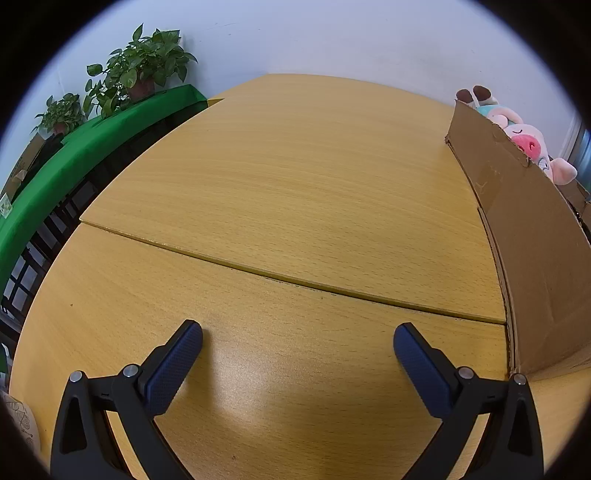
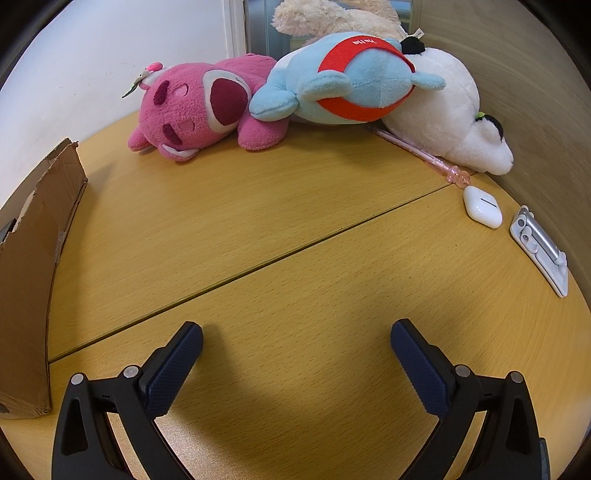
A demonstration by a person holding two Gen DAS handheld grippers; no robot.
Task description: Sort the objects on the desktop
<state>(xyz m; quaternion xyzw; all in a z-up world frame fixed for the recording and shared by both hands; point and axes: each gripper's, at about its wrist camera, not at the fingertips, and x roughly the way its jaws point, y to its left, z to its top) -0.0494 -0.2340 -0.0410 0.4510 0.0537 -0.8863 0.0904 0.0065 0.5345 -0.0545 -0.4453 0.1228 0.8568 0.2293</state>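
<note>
A: Where do the two grippers stand?

B: The left gripper (image 1: 297, 341) hangs above bare wood with its jaws spread wide and nothing between them. The right gripper (image 2: 296, 338) is the same: jaws wide apart, empty, tilted down at the tabletop (image 2: 295, 229).

A: And the things to sort?

B: In the right wrist view they lie along the far edge and the right edge of the tabletop. A pink plush bear (image 2: 199, 109) lies on its side at the far edge. A light blue plush with a red band (image 2: 343, 79) leans against it, and a white plush (image 2: 448, 110) sits in the far right corner, touching the blue one. A cream plush (image 2: 332, 16) shows behind them.

A: Anything smaller?

B: A pink pen (image 2: 424, 153) runs out from under the white plush. Just beside its tip is a white earbud case (image 2: 482, 211), and near that, at the right edge, a silver folding stand (image 2: 540, 251).

A: Is there a container?

B: A cardboard box (image 1: 528, 236) stands on the tabletop between the two grippers, at the right of the left wrist view, with plush toys (image 1: 524, 140) showing over its wall. Potted plants (image 1: 140, 70) on a green ledge (image 1: 92, 147) lie beyond the left edge.
</note>
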